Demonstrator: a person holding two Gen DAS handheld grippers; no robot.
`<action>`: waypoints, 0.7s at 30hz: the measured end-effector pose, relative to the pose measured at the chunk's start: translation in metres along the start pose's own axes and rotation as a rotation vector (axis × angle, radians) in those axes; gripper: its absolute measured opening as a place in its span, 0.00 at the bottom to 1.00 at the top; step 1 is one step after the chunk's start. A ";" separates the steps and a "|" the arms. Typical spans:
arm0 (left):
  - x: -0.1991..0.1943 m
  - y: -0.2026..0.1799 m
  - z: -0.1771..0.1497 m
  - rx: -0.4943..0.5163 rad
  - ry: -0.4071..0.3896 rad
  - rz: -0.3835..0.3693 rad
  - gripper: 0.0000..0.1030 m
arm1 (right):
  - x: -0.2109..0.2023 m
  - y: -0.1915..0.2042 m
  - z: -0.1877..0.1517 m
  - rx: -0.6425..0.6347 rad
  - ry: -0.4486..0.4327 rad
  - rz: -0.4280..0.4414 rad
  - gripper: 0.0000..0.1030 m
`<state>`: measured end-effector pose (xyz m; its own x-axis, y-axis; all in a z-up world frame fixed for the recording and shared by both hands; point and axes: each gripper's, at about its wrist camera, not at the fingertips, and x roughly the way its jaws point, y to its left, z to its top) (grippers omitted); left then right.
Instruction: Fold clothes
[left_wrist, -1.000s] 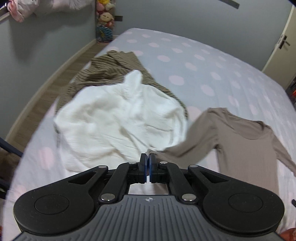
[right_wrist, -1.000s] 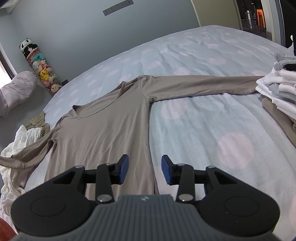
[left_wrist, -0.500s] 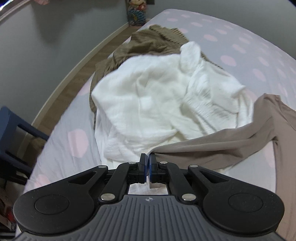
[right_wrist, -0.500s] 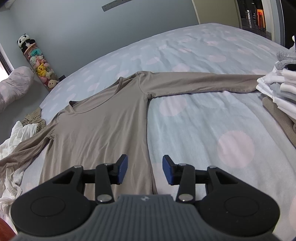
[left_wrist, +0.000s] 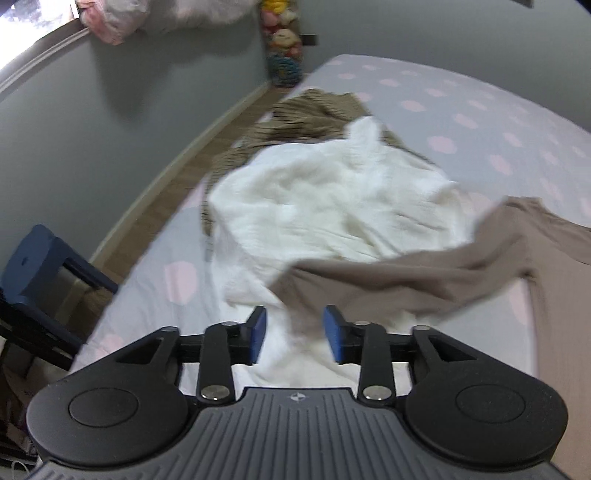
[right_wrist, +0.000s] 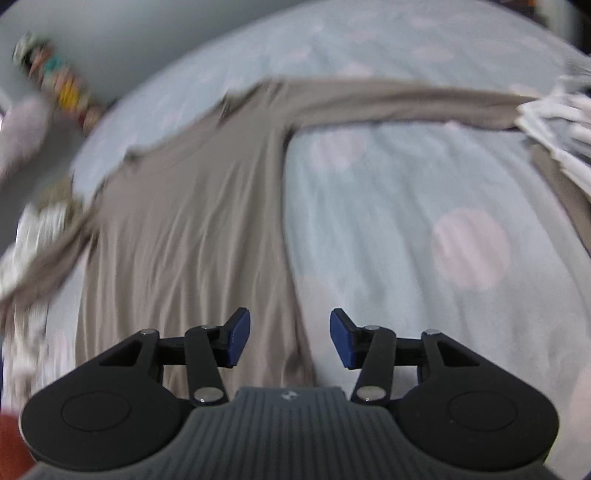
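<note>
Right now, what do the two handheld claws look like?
Both match: the left claw and right claw have matte black linkage arms with silver pivot screws, blue rectangular pads, round black side housings and a ribbed dark grey body with a small round emblem.

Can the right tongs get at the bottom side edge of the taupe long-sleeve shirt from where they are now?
Probably yes. The right tongs stand open, having just been opening, with the side edge of the taupe long-sleeve shirt lying flat on the polka-dot bedsheet just ahead of them. Nothing lies between them and the edge.
</note>
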<state>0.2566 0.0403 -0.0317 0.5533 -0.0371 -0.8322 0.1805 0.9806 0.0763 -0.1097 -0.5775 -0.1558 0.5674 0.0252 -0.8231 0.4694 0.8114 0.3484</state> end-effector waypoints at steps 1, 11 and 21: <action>-0.005 -0.007 -0.005 0.014 0.013 -0.032 0.37 | 0.000 0.003 0.002 -0.054 0.042 0.008 0.49; -0.022 -0.147 -0.069 0.281 0.226 -0.264 0.37 | 0.006 0.000 0.007 -0.498 0.285 0.097 0.51; 0.028 -0.229 -0.121 0.519 0.434 -0.245 0.37 | 0.011 -0.006 0.010 -0.603 0.318 0.232 0.45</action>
<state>0.1323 -0.1624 -0.1386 0.0940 -0.0591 -0.9938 0.6811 0.7319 0.0209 -0.0999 -0.5880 -0.1622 0.3394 0.3305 -0.8807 -0.1468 0.9434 0.2975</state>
